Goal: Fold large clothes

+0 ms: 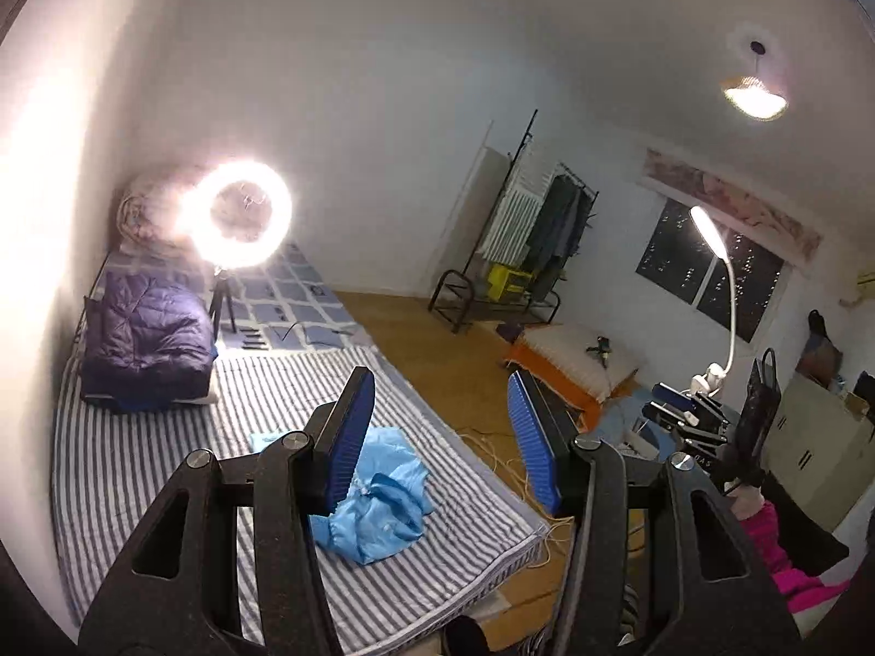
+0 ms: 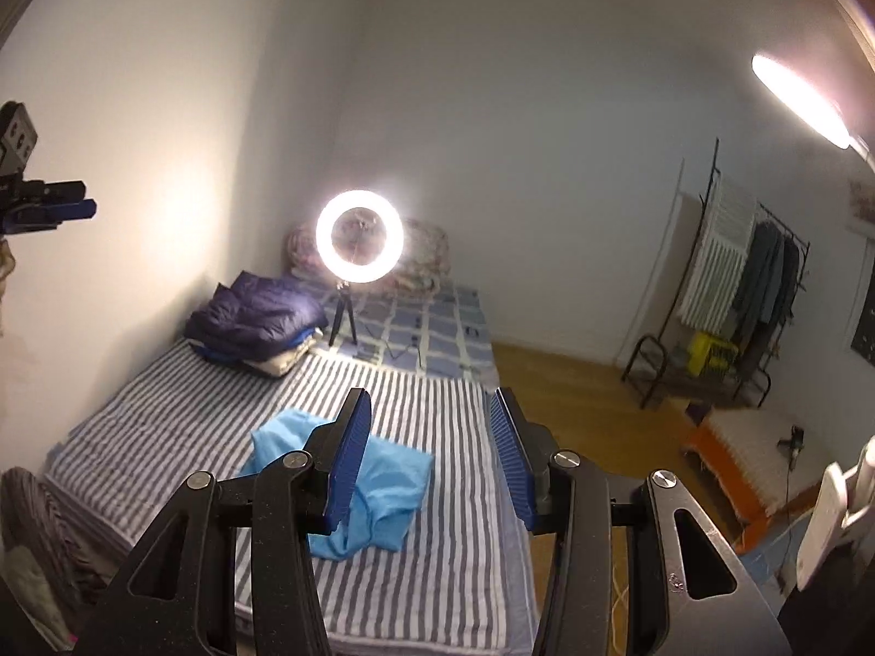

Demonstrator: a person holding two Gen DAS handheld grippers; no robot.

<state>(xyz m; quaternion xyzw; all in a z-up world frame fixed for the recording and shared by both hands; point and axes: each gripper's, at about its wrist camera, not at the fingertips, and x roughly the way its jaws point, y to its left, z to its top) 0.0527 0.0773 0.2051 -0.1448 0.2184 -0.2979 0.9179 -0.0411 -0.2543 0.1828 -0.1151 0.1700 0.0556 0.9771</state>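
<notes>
A crumpled light blue garment lies on the grey-and-white striped bed. My left gripper is open and empty, held well above the bed. Its left blue pad hides part of the garment. In the right wrist view the same garment lies on the striped bed. My right gripper is open and empty, high above it. The left gripper shows at the far left edge of that view. The right gripper shows at the right in the left wrist view.
A ring light on a tripod stands on the bed. A folded dark purple jacket on a pile lies by the wall. A clothes rack, an orange stool with a cushion, a desk lamp and floor cables are to the right.
</notes>
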